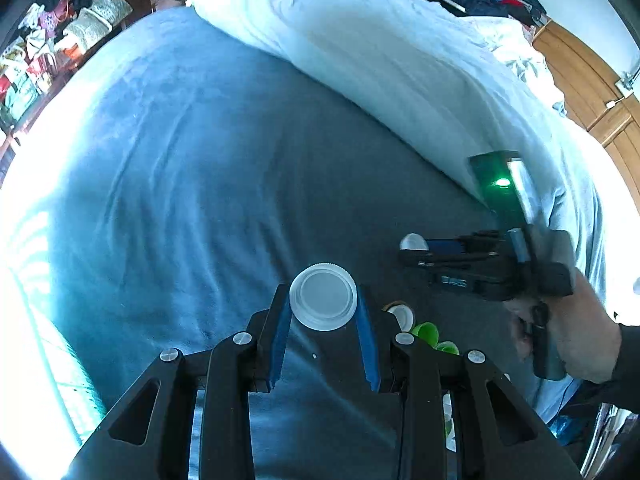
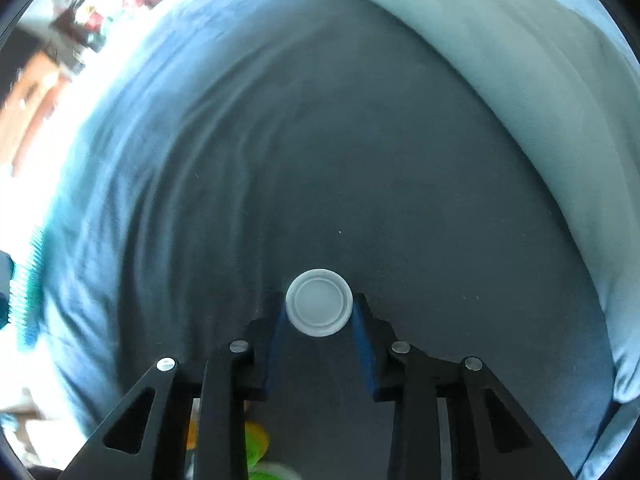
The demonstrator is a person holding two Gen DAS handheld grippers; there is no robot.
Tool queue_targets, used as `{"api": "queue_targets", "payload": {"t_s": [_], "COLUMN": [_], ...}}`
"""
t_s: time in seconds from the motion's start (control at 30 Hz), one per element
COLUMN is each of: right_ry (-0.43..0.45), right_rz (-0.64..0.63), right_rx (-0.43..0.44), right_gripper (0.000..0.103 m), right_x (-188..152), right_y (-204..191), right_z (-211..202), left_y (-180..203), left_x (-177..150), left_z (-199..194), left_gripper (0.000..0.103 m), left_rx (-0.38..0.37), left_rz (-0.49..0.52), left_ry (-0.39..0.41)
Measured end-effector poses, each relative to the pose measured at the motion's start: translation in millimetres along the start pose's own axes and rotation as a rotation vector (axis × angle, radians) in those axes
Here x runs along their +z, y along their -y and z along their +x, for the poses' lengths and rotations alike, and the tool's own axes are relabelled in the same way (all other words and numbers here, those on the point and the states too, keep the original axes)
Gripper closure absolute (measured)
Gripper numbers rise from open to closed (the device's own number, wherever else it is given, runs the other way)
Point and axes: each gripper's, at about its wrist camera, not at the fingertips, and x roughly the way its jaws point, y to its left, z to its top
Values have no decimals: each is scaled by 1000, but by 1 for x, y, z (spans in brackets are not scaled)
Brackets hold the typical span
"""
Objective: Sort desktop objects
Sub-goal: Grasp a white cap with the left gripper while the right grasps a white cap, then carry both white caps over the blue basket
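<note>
A translucent white cap point(image 1: 323, 297) sits pinched between the blue pads of the left tool point(image 1: 324, 320), lifted clear of the grey-blue bed sheet point(image 1: 180, 168) below. A second white cap point(image 2: 319, 297) is clamped the same way in the right tool point(image 2: 319, 312), also off the sheet. From the left wrist view, more caps lie on the bed near the tool: a white cap by the frame point(image 1: 401, 316) and green caps point(image 1: 427, 332) just beside it. To do this carry well, I judge both grips should keep steady pressure, hold the caps level, and travel slowly to a pile of matching colour, lowering to the sheet before releasing
</note>
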Motion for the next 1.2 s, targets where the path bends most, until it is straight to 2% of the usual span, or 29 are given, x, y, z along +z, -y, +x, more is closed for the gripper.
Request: {"api": "queue_targets", "payload": {"t_s": [0.17, 0.37, 0.57, 0.7, 0.9, 1.2], "right_ry": [123, 300, 420, 482, 540, 569], "right_rz": [-5, -7, -52, -139, -217, -360], "right_rx": [49, 95, 132, 145, 204, 261], "right_gripper": [69, 69, 69, 69, 69, 69], "right_x": [0, 9, 9, 12, 25, 49], "right_y": [-23, -74, -123, -165, -216, -288], "right_z": [-111, -253, -351, -395, -436, -440], "left_y": [0, -5, -30, -56, -97, -142], "left_x": [23, 58, 68, 56, 36, 31], "left_z": [-61, -163, -261, -313, -347, -363], "left_gripper": [76, 76, 76, 76, 76, 76], "left_rx": [-4, 25, 100, 159, 237, 315], "left_rz": [27, 66, 49, 5, -107, -204], "left_ry": [90, 215, 321, 387, 417, 498]}}
